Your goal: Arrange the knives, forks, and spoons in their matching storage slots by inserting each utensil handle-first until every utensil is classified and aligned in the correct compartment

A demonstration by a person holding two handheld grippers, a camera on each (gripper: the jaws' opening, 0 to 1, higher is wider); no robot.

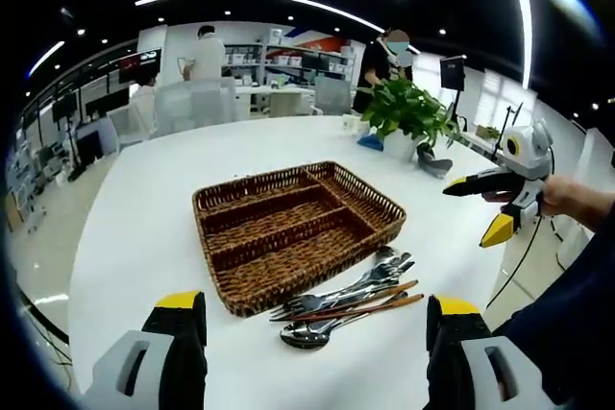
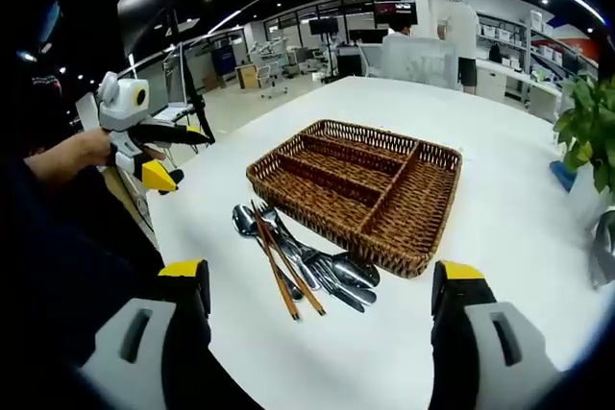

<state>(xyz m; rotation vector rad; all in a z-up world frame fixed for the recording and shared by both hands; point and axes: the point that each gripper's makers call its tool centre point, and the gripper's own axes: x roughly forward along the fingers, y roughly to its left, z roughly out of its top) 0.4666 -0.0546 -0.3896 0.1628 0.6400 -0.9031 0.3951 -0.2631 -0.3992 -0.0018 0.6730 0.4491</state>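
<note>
Here, in the left gripper view, the left gripper point(image 1: 314, 333) rises from the bottom of the frame with its jaws wide apart and nothing between them. A wicker basket point(image 1: 388, 205) with three compartments sits at the centre of the frame on the white worktop point(image 1: 135, 228), and none of its slots holds anything. Just beside its near edge, at lower centre, lies a loose pile of utensils point(image 1: 351, 300): spoons, forks and some pieces with wooden handles. The right gripper point(image 1: 500, 197) hangs at the right edge, held by a hand, well apart from the pile; I cannot tell from here how its jaws stand. A potted plant point(image 1: 408, 112) stands in the upper right.

In the right gripper view, the right gripper point(image 2: 322, 324) shows its jaws wide and holding nothing. The basket point(image 2: 258, 172) lies at centre, the pile point(image 2: 303, 264) touching its lower-left side. The left gripper point(image 2: 154, 146) hovers at the left of the frame.

Judging by this, the sorting has not begun: every utensil is left to pick up and place.
</note>
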